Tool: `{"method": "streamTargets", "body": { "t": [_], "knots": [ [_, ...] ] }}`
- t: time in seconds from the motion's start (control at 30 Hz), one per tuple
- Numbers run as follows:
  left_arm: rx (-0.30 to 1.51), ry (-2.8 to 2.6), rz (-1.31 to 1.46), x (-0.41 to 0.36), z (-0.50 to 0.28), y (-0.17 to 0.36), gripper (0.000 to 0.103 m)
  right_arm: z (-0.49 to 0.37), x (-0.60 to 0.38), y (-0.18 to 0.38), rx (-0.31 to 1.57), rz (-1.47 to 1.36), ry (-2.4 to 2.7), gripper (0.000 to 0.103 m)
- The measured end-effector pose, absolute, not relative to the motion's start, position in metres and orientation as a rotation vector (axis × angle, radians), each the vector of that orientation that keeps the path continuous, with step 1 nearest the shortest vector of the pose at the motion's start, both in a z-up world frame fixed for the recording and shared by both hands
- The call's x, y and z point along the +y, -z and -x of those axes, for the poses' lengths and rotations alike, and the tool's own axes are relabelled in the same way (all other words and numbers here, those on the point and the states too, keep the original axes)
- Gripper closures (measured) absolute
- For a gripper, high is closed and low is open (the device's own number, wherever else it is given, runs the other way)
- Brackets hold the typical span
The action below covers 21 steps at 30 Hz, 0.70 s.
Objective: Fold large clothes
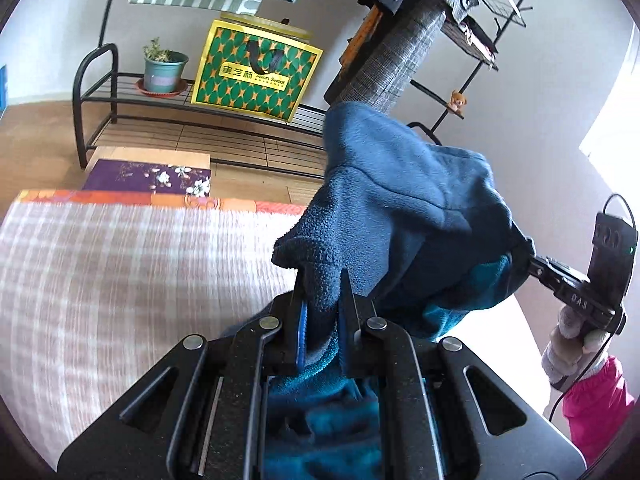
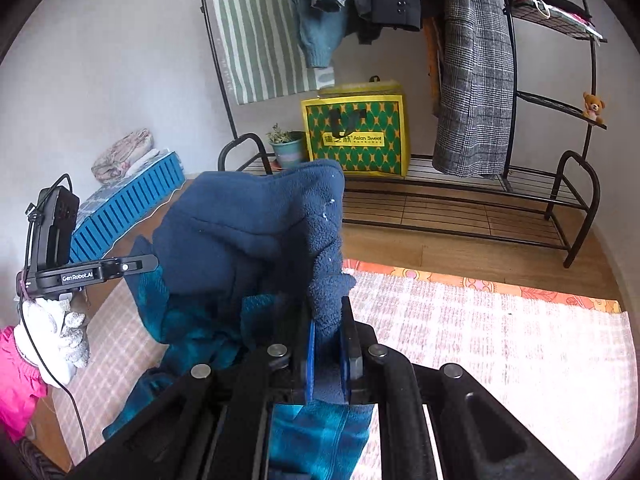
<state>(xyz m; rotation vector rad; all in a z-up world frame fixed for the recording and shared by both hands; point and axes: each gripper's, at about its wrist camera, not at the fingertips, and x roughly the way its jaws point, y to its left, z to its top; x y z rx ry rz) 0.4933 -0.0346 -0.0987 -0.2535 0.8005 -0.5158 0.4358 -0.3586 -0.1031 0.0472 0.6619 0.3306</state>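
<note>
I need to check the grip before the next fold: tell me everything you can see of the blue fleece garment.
The blue fleece garment is thick, fuzzy navy outside with a teal knit-looking inner side. It is lifted and bunched, hanging between both grippers above the checked pink-and-white mat. The left gripper is shut on one pinched edge, the right gripper on another. Its full shape is hidden in the folds.

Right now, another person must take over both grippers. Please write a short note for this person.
Left gripper: shut on the dark blue fleece garment.
Right gripper: shut on the same garment.
Garment: hangs bunched between both grippers, above the pink-and-white checked mat.
Done: garment is gripped at two points and held up.
Left: spread it flat on the mat, then fold it.
</note>
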Motion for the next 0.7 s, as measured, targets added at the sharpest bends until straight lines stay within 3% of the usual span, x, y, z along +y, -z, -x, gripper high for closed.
{"method": "streamTargets", "body": {
  "t": [0.23,0.57,0.7],
  "knots": [
    [0.772,0.532,0.246,-0.018,-0.409,0.098,0.094,-0.352,-0.348,0.107,0.675,-0.027,-0.36,0.096],
    [0.867,0.533,0.15,-0.008,-0.314,0.155,0.091,-0.259,-0.346,0.17,0.782,-0.011,-0.333,0.095],
    [0.891,0.527,0.139,0.012,-0.282,0.169,0.088,-0.229,-0.347,0.188,0.835,0.034,-0.323,0.084]
  ]
}}
